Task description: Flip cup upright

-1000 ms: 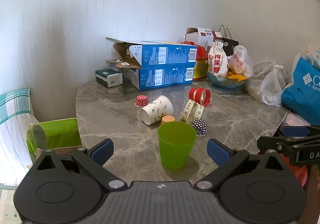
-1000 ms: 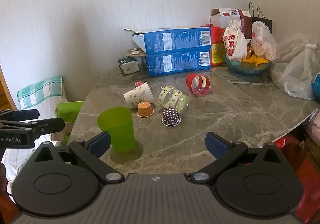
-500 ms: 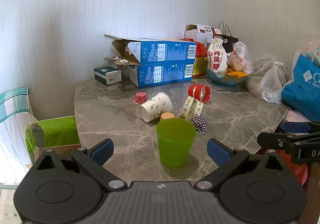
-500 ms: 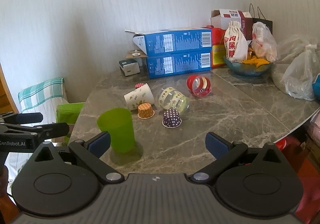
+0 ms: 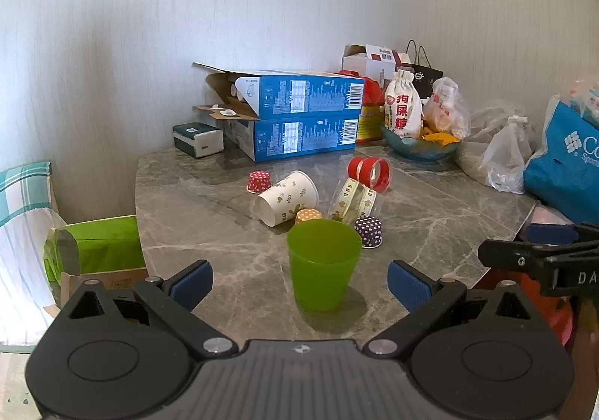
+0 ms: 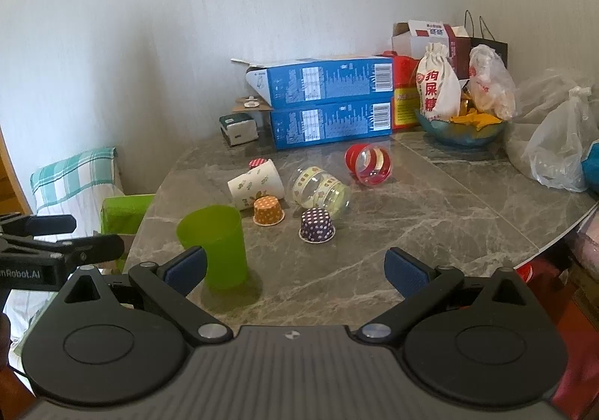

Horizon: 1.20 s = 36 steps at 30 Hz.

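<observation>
A green plastic cup stands upright near the table's front edge, also in the right wrist view. My left gripper is open, its pads on either side of the green cup and a little nearer than it, not touching. My right gripper is open and empty, right of the green cup. A white paper cup, a clear cup with printed bands and a red-rimmed clear cup lie on their sides behind it.
Small dotted paper cups sit upside down: red, orange, purple. Two stacked blue boxes, a tissue pack, a bowl with bags and plastic bags line the back and right. A green box sits left of the table.
Both grippers have drawn back slightly and stay open. The green cup stands where it was.
</observation>
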### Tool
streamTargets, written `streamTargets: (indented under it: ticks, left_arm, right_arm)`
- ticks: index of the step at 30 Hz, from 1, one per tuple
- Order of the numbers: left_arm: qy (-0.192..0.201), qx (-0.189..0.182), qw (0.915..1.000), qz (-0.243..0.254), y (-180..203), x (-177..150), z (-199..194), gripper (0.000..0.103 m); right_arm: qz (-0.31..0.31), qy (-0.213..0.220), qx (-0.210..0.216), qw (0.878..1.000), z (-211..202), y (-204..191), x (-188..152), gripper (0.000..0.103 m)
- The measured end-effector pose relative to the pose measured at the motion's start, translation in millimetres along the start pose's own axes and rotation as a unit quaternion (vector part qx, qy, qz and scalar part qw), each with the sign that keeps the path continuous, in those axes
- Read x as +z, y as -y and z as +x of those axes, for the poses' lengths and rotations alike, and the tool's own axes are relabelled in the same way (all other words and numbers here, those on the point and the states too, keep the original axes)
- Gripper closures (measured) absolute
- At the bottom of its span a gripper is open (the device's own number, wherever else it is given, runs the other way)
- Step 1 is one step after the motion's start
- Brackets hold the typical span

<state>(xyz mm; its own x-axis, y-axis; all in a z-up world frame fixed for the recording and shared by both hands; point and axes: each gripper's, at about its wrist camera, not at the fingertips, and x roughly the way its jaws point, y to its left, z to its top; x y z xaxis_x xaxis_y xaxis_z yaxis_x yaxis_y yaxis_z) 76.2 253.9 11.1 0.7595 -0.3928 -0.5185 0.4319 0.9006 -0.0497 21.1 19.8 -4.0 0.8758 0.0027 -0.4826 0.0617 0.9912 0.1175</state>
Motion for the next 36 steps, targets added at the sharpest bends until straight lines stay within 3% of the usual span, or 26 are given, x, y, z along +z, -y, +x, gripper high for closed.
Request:
streamTargets:
  ticks: [36]
  left_arm:
    - [0.001, -0.001, 1.0, -0.003, -2.8, -1.3, 9.2, 0.002]
  right_arm:
    - [-0.017, -0.016, 0.002, 1.0, 7.9, 0.5, -1.2, 0.001]
